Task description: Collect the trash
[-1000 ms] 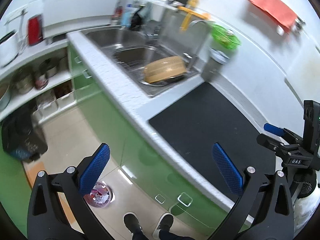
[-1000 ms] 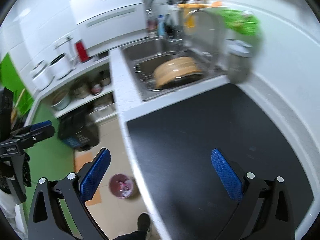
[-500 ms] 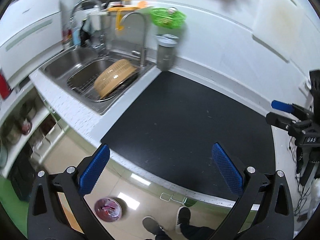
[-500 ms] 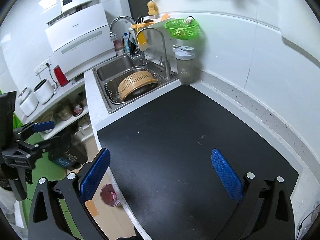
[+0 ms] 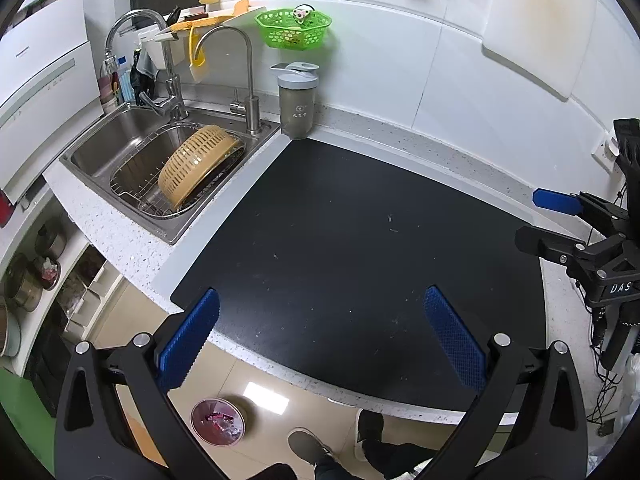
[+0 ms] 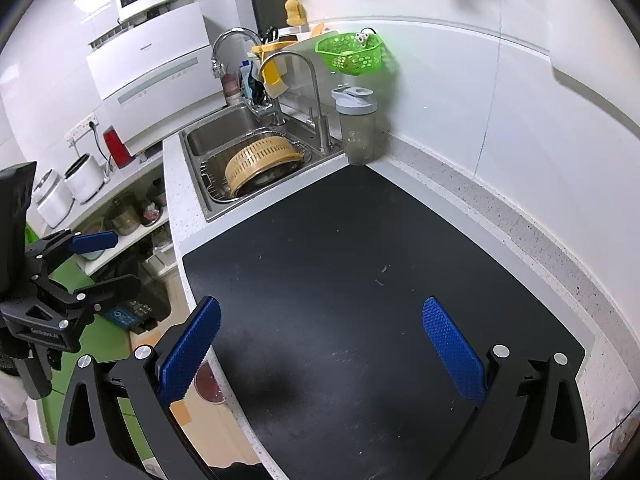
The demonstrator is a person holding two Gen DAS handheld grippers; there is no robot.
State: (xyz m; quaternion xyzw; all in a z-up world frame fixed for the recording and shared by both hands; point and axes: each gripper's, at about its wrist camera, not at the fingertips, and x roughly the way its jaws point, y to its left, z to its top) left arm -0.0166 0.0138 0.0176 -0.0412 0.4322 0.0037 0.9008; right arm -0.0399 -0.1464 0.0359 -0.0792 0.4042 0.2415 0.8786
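Both grippers (image 5: 320,336) (image 6: 320,344) spread wide, empty; floor bin (image 5: 218,422) half hidden behind counter edge.

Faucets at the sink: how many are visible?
2. A tall faucet behind the left basin, and a slimmer gooseneck faucet on the sink's right corner, beside the shaker bottle.

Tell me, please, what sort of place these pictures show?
Most likely a home kitchen: a stainless steel sink holding a yellow plastic colander, curved chrome taps and a speckled white countertop.
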